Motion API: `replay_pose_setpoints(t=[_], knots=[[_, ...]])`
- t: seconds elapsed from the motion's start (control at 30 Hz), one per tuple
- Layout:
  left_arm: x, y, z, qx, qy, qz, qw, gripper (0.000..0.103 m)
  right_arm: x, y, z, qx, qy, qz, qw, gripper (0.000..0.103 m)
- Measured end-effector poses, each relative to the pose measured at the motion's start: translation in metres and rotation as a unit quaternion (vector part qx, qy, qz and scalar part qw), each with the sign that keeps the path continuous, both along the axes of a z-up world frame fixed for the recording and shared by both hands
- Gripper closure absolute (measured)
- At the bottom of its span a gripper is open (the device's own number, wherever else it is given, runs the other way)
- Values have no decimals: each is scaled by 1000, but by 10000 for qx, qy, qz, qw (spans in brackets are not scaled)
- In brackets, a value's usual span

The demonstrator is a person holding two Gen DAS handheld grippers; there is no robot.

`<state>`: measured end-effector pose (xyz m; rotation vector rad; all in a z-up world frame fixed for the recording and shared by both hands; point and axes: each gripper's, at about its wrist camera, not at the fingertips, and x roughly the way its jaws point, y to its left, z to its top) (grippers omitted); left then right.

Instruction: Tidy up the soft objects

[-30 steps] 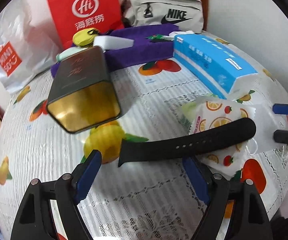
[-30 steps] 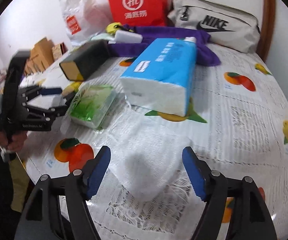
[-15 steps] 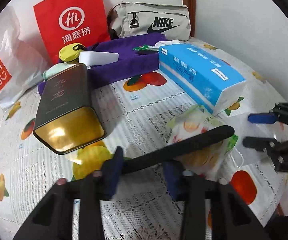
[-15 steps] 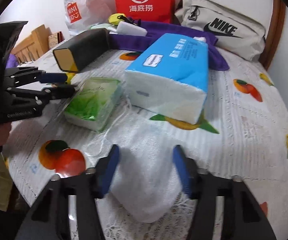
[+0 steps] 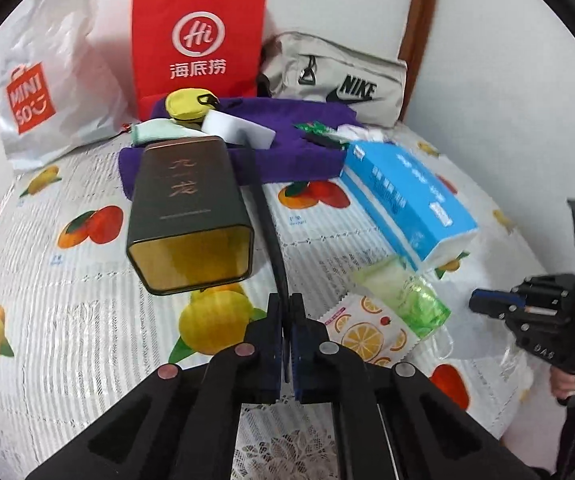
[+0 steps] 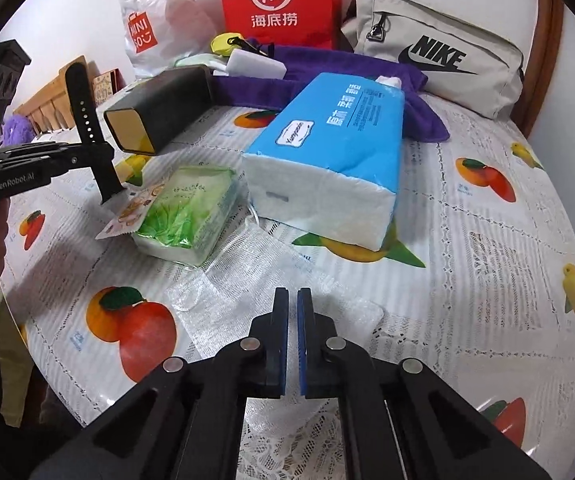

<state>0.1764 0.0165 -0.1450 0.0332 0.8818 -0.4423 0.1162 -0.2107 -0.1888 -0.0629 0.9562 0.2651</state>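
Observation:
My left gripper (image 5: pixel 287 308) is shut on a black watch strap (image 5: pixel 265 216), held edge-on and lifted off the table; the right wrist view shows the strap (image 6: pixel 87 120) standing upright in it. My right gripper (image 6: pixel 292 300) is shut on a clear plastic bag (image 6: pixel 223 300) lying on the tablecloth. A green tissue pack (image 6: pixel 187 208) and an orange-print wet-wipe sachet (image 5: pixel 367 332) lie between the grippers. A blue tissue pack (image 6: pixel 335 152) lies behind them. A purple towel (image 5: pixel 287 148) at the back carries a white sponge (image 5: pixel 239 130) and a yellow pouch (image 5: pixel 187 106).
A dark tin box (image 5: pixel 187 208) with a gold end lies left of centre. A red paper bag (image 5: pixel 199 40), a white Miniso bag (image 5: pixel 43 92) and a grey Nike bag (image 5: pixel 339 80) stand against the back wall. The fruit-print tablecloth (image 6: pixel 487 260) drops off at the front.
My left gripper closed on the black strap and lifted it upright off the sachet. My right gripper closed on the clear plastic bag.

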Motion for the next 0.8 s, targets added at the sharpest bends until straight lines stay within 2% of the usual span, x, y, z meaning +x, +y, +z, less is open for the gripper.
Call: replay_pose_setpoints(t=[0.2,0.37,0.4,0.43,0.47,0.5,0.57,0.63,0.8], knots=[[-6,13,10,-126,-95,248,9996,99,-4,-3,8,101,-28,-15,9999,99],[-12,17,14,-72,-134,307,9994,99,-9,-3,7,238,21,95,9997,96],[-13,17,15,-73,-134,320,9994,99,-9,-3,6,289,36,135,9995,87],[-13,17,14,-67,-119,324,9994,99,-10,-3,5,334,41,161,9993,67],[-14,17,14,-51,-110,326,9994,99,-10,-3,5,384,32,183,9991,55],[-15,17,13,-34,-102,328,9994,99,-10,-3,4,383,-7,158,9991,38],[-16,16,12,-18,-84,321,9994,99,-12,-2,5,358,-147,135,9992,33],[-17,16,12,-9,-70,309,9995,99,-12,-1,4,348,-113,162,9992,22],[-18,12,11,22,-39,304,9995,99,-4,10,-13,378,188,267,9988,20]])
